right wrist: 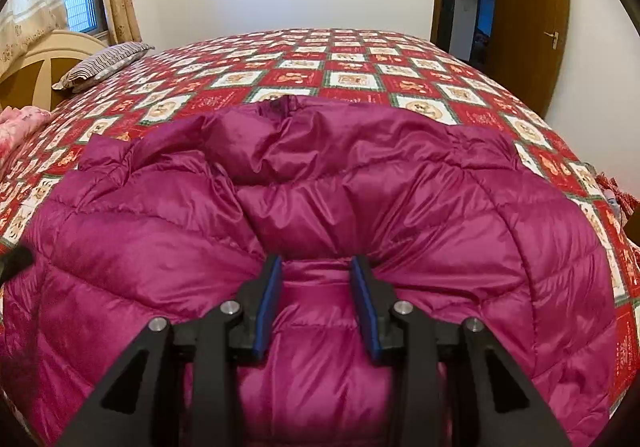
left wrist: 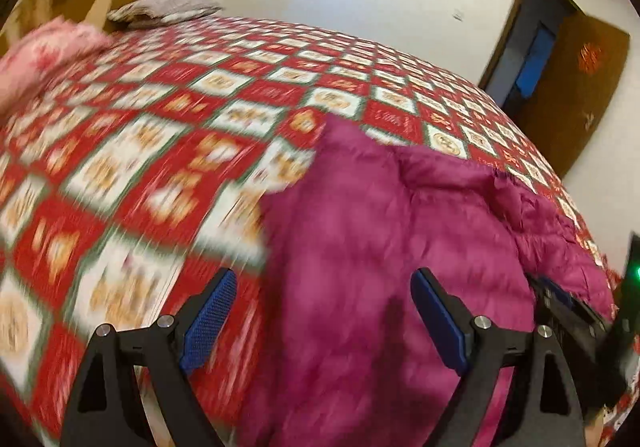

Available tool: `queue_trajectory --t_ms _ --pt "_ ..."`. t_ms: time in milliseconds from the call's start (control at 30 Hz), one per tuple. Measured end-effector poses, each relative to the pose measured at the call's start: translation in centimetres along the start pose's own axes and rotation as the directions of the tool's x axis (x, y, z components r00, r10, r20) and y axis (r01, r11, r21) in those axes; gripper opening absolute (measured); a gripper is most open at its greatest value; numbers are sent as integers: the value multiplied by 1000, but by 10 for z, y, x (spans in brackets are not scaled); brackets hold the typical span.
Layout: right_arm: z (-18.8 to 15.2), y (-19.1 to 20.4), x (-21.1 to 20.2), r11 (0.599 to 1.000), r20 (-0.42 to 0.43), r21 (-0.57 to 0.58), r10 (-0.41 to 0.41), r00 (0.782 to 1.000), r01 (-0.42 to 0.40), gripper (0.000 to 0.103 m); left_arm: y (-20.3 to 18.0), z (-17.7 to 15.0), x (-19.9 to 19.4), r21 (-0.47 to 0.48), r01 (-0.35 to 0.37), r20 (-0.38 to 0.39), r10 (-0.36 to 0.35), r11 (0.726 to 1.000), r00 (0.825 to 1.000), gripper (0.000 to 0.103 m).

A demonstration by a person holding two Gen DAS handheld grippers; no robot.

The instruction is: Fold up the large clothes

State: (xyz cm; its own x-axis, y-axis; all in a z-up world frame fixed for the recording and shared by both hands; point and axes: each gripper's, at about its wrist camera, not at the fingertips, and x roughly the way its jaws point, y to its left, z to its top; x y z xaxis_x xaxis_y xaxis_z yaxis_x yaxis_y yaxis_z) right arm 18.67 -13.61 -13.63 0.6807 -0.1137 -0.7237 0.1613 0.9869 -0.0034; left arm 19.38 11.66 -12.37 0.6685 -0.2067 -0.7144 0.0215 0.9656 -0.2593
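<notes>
A wide bed (right wrist: 360, 59) fills both views, covered by a red and white patterned quilt. At its head end lie a striped pillow (right wrist: 102, 65) and a bundle of pink bedding (right wrist: 20, 127); a brown door (right wrist: 528, 7) stands open against the far wall.

On the near part of the bed lies the thing to be folded, a big magenta puffer jacket (right wrist: 320, 187), spread out with its collar pointing away and its quilted body bunched into soft ridges.

The right gripper (right wrist: 318, 267) sits on the middle of the jacket's near edge, its blue pads pressed into a puffy roll of fabric that bulges between them, so it is pinching the jacket. The left gripper (left wrist: 324, 283) hangs spread wide and empty over the jacket's left edge, where magenta meets quilt (that view is smeared, so how close it is to the cloth I cannot tell).

The step in hand looks like taking hold for a fold, with one side gripped and the other not. The next move probably calls for the left gripper to settle on that edge and close on it before anything is lifted, since slick, puffy fabric slips easily.
</notes>
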Motion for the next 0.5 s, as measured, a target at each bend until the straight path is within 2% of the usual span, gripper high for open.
queue_trajectory --t_ms 100,200,233,300,500 --pt "-1 2 -1 1000 4 -7 -10 1000 10 40 5 -24 -8 -28 1 9 0 1000 1000 89" --pt "-1 2 -1 1000 6 -9 -13 1000 13 40 4 -39 4 -59 4 -22 -5 998 1000 90" --pt "-1 2 -1 1000 7 -8 -12 1000 12 40 -1 -41 4 -35 -13 11 13 999 1000 90" --pt "-1 2 -1 1000 6 -8 -12 1000 12 40 -10 -38 8 -14 -19 3 19 1000 1000 91" --pt "2 4 -8 999 -10 -28 -17 1000 17 39 -12 -32 13 -50 24 -11 -25 998 1000 90"
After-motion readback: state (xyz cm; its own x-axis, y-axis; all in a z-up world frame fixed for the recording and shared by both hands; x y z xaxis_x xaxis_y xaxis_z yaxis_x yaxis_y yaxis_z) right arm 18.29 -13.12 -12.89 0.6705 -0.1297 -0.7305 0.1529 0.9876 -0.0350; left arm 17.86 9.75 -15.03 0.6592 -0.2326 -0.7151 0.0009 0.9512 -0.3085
